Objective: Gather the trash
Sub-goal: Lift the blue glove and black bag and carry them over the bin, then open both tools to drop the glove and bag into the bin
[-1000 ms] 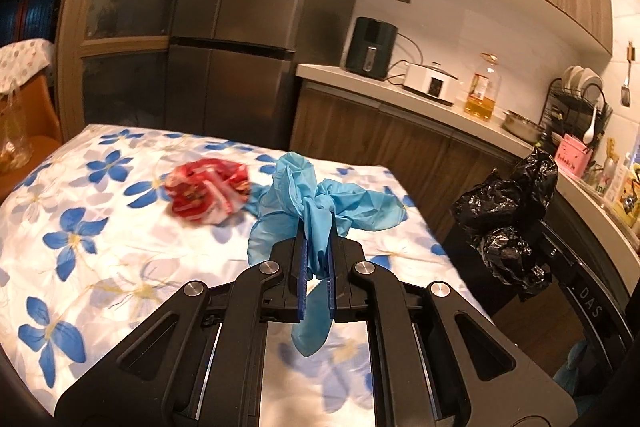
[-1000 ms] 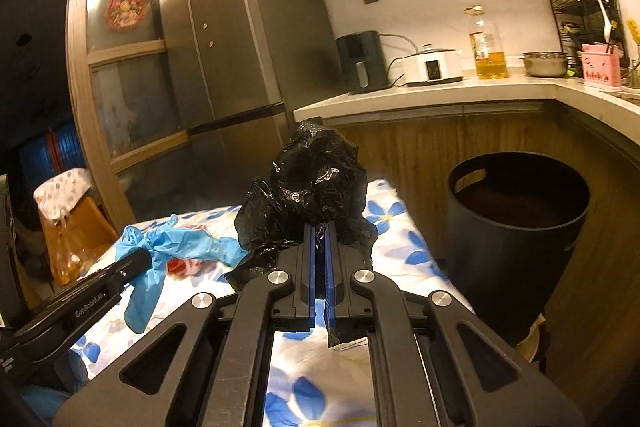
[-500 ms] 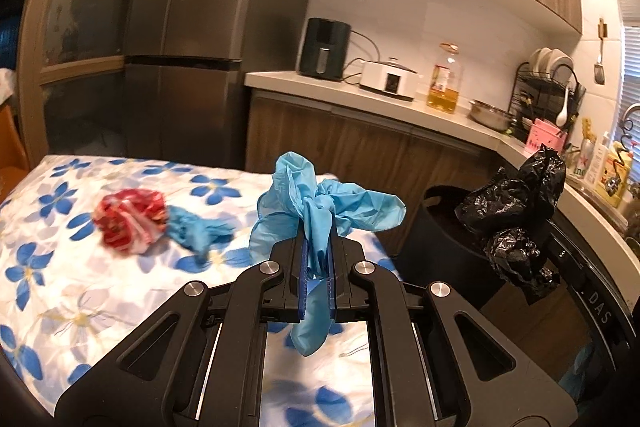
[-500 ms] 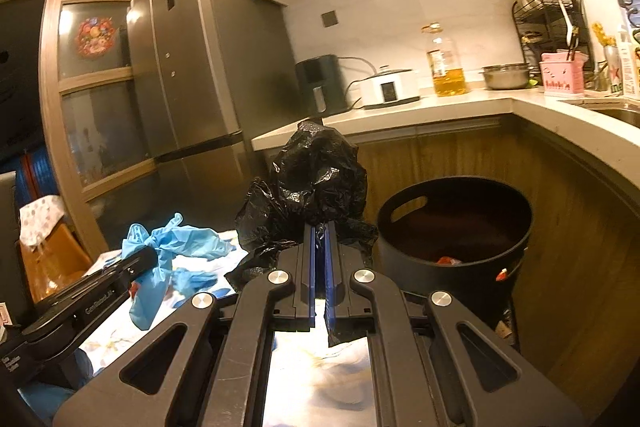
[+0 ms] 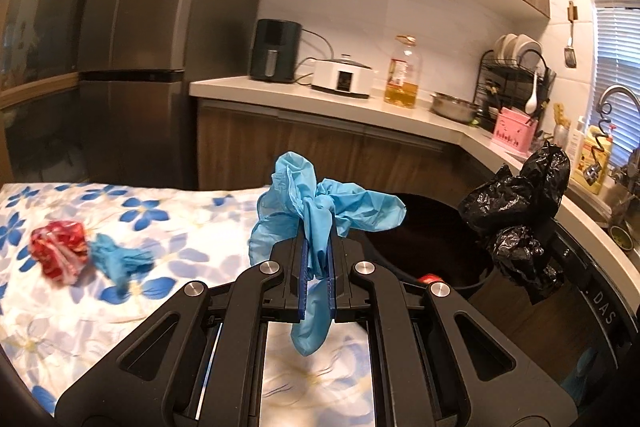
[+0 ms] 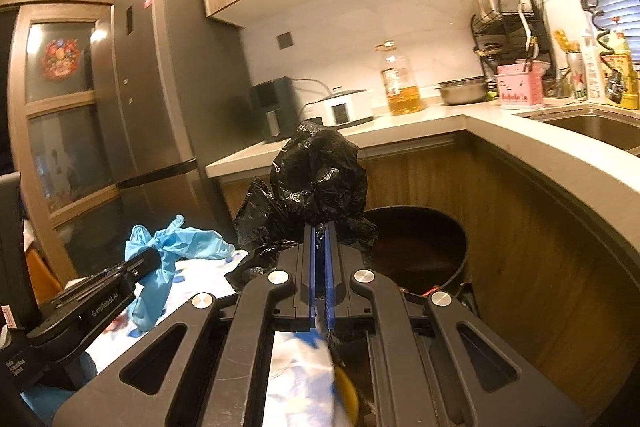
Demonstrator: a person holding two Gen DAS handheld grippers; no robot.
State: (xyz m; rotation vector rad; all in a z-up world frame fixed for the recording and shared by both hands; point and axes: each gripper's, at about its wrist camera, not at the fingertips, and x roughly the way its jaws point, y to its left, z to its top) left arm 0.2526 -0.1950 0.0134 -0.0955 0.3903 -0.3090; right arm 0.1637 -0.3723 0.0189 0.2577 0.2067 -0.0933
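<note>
My left gripper (image 5: 317,247) is shut on a crumpled blue glove (image 5: 320,211), held up past the far edge of the flowered table (image 5: 60,307). My right gripper (image 6: 319,231) is shut on a crumpled black plastic bag (image 6: 318,175), which hangs over the black trash bin (image 6: 424,251). In the left wrist view the same bag (image 5: 520,219) hangs at the right above the bin (image 5: 420,247). A red wrapper (image 5: 58,253) and a second blue glove (image 5: 118,259) lie on the table at the left. Something red lies inside the bin.
A curved kitchen counter (image 5: 360,103) wraps behind and to the right of the bin, bearing an air fryer (image 5: 275,51), a white cooker (image 5: 342,77), an oil bottle (image 5: 403,75) and a dish rack (image 5: 516,75). A grey fridge (image 5: 152,47) stands at the back left.
Both grippers have swung right, away from the table and toward the bin, each keeping its load. The bin has come into view beneath the black bag; the red wrapper has slid to the left.
</note>
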